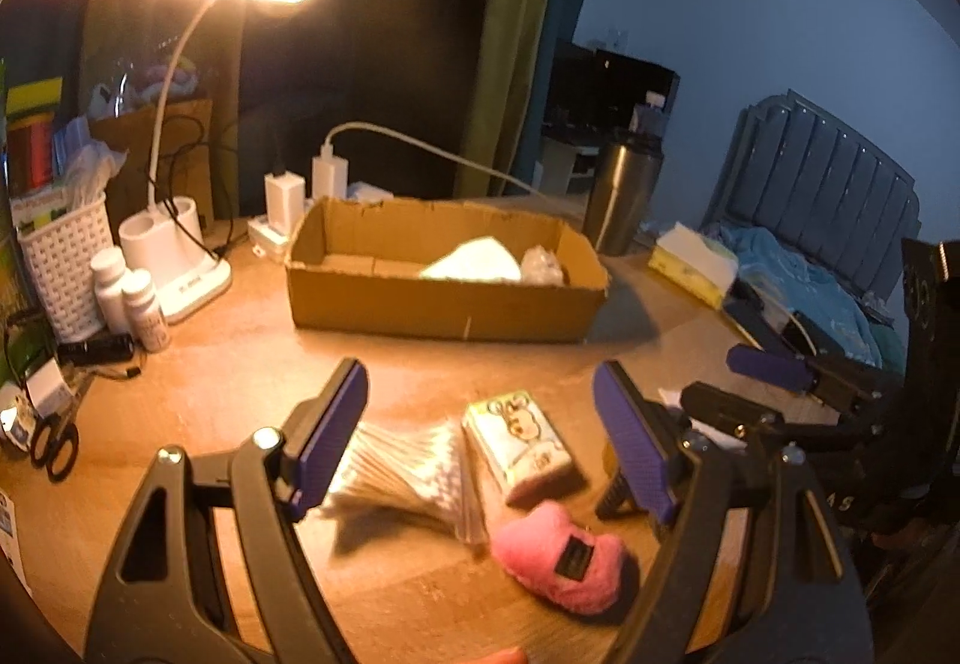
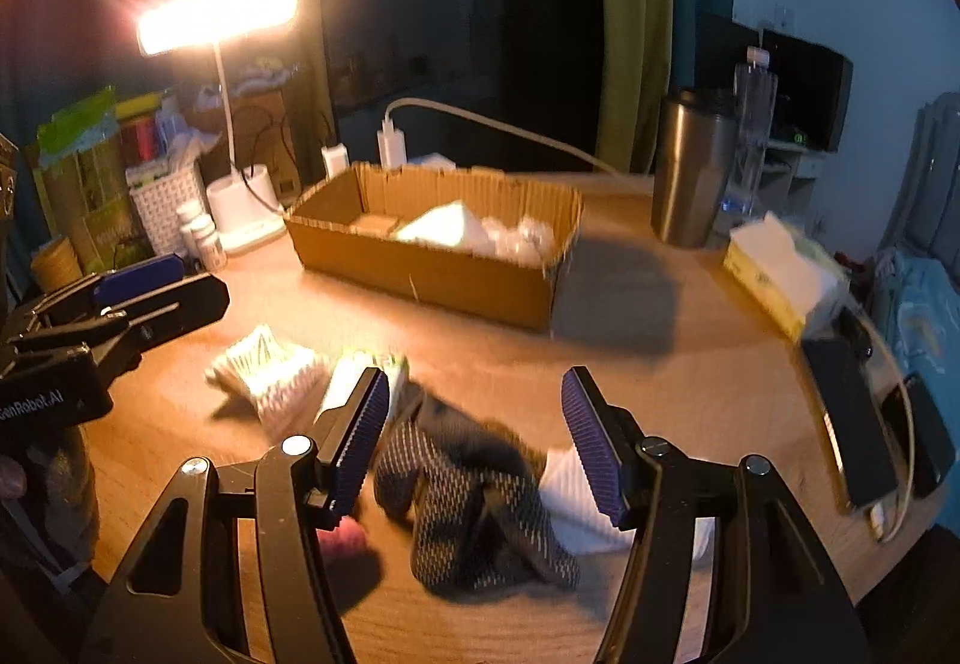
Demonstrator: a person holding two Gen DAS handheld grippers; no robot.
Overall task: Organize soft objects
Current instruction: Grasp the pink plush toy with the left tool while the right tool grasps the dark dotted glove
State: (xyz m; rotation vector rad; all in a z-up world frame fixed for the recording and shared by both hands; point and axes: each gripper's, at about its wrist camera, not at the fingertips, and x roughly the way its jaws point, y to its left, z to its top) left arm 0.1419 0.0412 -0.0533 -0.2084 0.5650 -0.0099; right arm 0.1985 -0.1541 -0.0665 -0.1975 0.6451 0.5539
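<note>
Left tongs (image 1: 480,442) are hanging released above the tabletop (image 1: 240,364), with the cotton-swab pack (image 1: 408,466), tissue packet (image 1: 519,445) and pink plush (image 1: 561,556) lying between and below their pads. Right tongs (image 2: 474,436) are gaping, empty, over the dark patterned sock (image 2: 474,508). Behind, the cardboard box (image 1: 444,304) is holding white items.

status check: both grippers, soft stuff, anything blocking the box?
Left gripper open, empty, over cotton swabs and tissue pack. Right gripper open, empty, over dark sock. Pink plush loose on desk. Cardboard box path unobstructed.
</note>
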